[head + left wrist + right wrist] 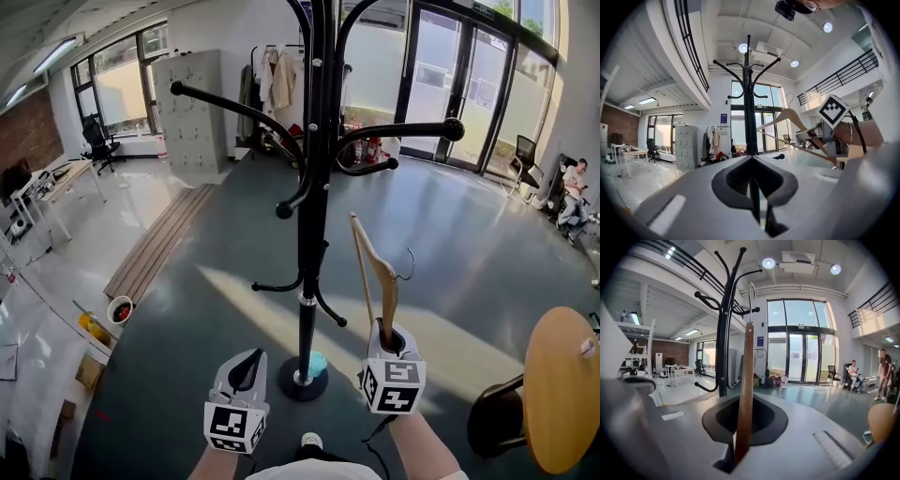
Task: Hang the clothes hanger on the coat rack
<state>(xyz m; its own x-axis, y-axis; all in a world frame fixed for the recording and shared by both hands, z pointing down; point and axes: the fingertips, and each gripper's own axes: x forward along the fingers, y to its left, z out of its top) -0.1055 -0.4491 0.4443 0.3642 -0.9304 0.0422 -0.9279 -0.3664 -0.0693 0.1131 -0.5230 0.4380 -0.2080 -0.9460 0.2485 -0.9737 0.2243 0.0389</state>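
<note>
A tall black coat rack (309,234) with curved arms stands on the dark floor right in front of me. My right gripper (388,343) is shut on one end of a wooden clothes hanger (378,277), held upright just right of the pole, with its metal hook (410,266) pointing away from the rack. In the right gripper view the hanger (746,380) rises between the jaws, with the rack (725,338) just behind it to the left. My left gripper (247,368) is shut and empty, left of the rack's base. In its view the rack (749,108) and hanger (786,116) stand ahead.
A round wooden table (562,389) with a dark stool is close on my right. Grey lockers (192,112) and a clothes rail stand at the back, and wooden boards (155,248) lie on the floor to the left. A person (574,192) sits far right by the glass doors.
</note>
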